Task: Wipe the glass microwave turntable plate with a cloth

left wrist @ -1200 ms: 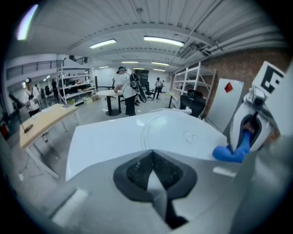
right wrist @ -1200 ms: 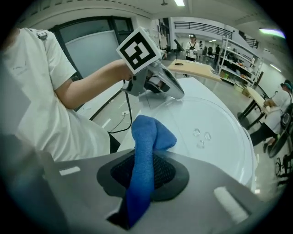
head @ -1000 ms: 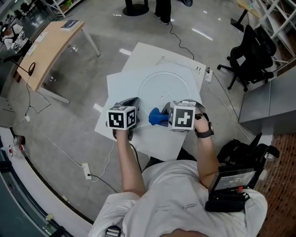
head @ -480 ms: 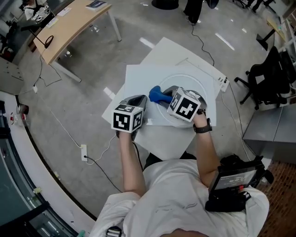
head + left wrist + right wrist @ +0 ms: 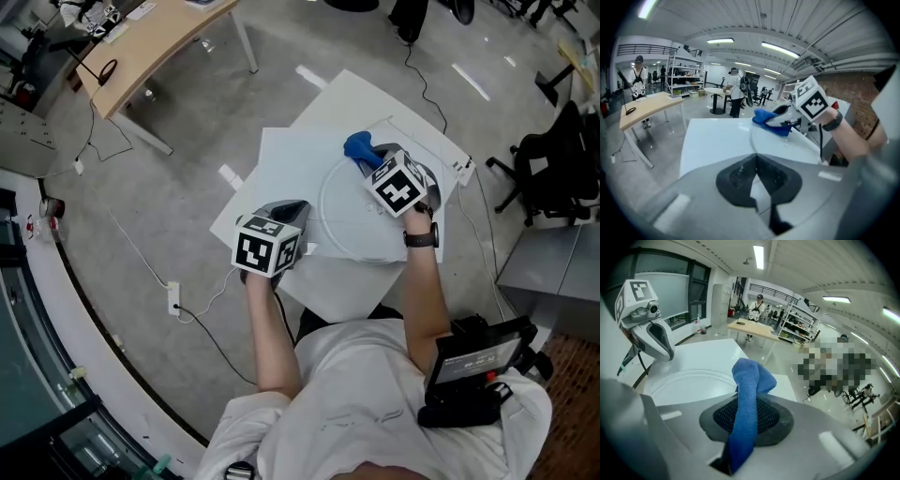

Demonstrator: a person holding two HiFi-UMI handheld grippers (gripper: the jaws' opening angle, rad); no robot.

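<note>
While your right gripper (image 5: 375,161) has its jaws clamped on the blue cloth (image 5: 360,148), with a fat bunch poking out past the tips, the wad sits at the far edge of the glass turntable plate (image 5: 356,223), which lies flat on the white boards (image 5: 281,159) on the floor in front of you. From the left gripper view the cloth looks to rest on the rim there, though I can't be sure it presses on the glass. Your left gripper (image 5: 300,208) is at the plate's near-left rim, jaws drawn almost together with only a thin sliver between the pads. The rim's curve runs straight into them, so I judge they are pinching the edge to steady it rather than closed on nothing. The next stroke turns on this: nearly all the glass lies near and left of the cloth, between it and the left gripper, so the wipe should be pulled toward you and leftward — not pushed farther out, where the cloth would slide off onto the board. The plate is round, so no direction is favoured; the cloth's length runs along the right jaws, so a sideways sweep would use more of it. The right hand does the work — hold the left firm, or the plate may skate or spin.
</note>
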